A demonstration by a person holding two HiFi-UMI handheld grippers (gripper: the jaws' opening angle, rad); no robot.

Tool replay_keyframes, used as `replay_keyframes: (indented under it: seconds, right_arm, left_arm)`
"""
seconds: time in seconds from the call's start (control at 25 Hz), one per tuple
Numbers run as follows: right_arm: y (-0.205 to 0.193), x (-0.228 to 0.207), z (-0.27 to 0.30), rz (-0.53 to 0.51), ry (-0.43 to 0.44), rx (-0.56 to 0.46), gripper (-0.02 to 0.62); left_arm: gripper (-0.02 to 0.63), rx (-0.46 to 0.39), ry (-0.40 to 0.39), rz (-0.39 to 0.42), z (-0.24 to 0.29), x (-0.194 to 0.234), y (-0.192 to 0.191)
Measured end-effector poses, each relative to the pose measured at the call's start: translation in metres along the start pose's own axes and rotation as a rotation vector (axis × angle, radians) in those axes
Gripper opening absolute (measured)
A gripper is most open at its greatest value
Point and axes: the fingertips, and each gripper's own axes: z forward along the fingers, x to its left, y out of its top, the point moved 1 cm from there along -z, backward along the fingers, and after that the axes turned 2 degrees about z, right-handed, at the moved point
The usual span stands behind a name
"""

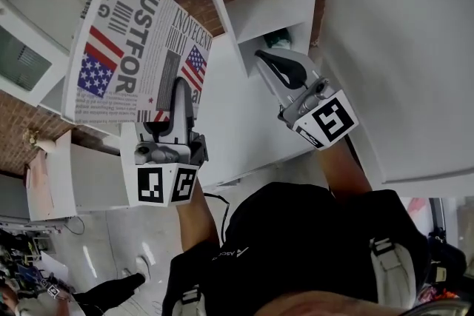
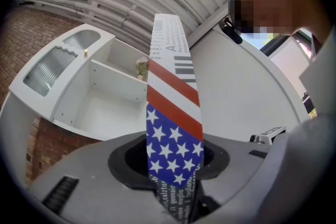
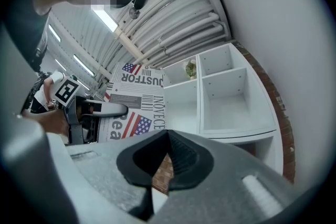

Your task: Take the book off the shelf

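Note:
The book [image 1: 133,48] has a newsprint cover with US flags and bold black letters. It is off the white shelf unit [image 1: 259,11] and held up in the air to the shelf's left. My left gripper [image 1: 178,89] is shut on its lower edge. In the left gripper view the book [image 2: 173,128] stands edge-on between the jaws of the left gripper [image 2: 176,194]. My right gripper [image 1: 265,58] is shut and empty, its tips close to a low cubby of the shelf. The right gripper view shows the book [image 3: 137,102] and the left gripper [image 3: 100,110] to the left of my right gripper [image 3: 167,157].
The shelf's cubbies [image 3: 226,97] look empty, apart from a small greenish object [image 1: 280,39] in one by the right gripper. A white panel [image 1: 400,48] fills the right side. A cabinet with frosted glass [image 1: 22,55] stands at the left before a brick wall [image 1: 15,137]. Another person [image 1: 111,292] is at the lower left.

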Motion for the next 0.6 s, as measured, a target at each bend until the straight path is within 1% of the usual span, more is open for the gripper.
replay_keyframes:
  seconds: [0.16, 0.32, 0.6]
  right_arm:
    - [0.0034, 0.0052, 0.0073, -0.016, -0.013, 0.006, 0.0]
    - [0.0042, 0.0033, 0.0038, -0.019, -0.034, 0.01, 0.0]
    - [0.0038, 0.0032, -0.0017, -0.014, -0.047, 0.018, 0.0]
  left_arm:
    - [0.152, -0.002, -0.026, 0.003, 0.0001, 0.0024, 0.0003]
    - [0.152, -0.005, -0.032, -0.003, 0.0002, 0.0028, 0.0004]
    - [0.152, -0.008, -0.037, -0.003, 0.0008, 0.0028, -0.0002]
